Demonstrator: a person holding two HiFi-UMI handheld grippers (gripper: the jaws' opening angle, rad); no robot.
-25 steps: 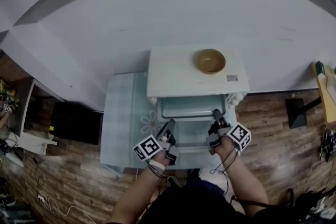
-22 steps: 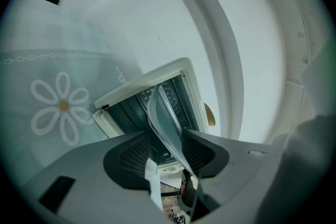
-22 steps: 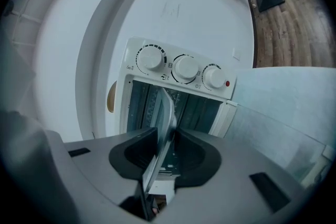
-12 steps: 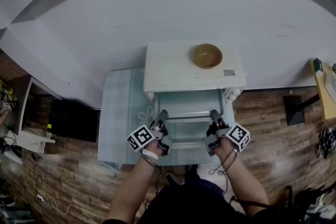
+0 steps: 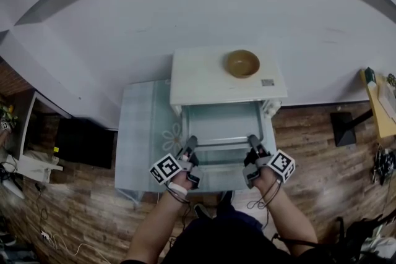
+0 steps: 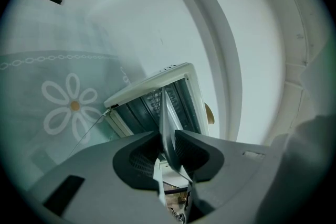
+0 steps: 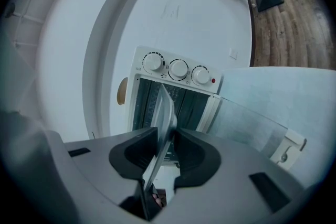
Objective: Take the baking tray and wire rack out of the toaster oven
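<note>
The left gripper (image 5: 190,143), its jaws having just been closing, and the right gripper (image 5: 252,141) are each clamping a side rim of the thin silver metal baking tray (image 7: 166,112), sharing its weight and keeping it level. Ahead of the fingertips, the tray is running towards the open white box-shaped toaster oven (image 5: 204,80), seemingly partway out.

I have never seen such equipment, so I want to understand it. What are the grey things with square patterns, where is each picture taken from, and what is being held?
There is no robot here. A person holds a two-jaw tool in each hand, and the cubes with square patterns are parts of those tools. The head view comes from a camera on the person's head, looking down. The other two come from a camera riding on each tool, looking along its jaws. On the glass table stands a white oven, open, with a bowl on top. The left tool and the right tool each clamp the near edge of the metal tray, which sticks out of the oven. The left tool's jaws have just been closing on that edge.
</note>
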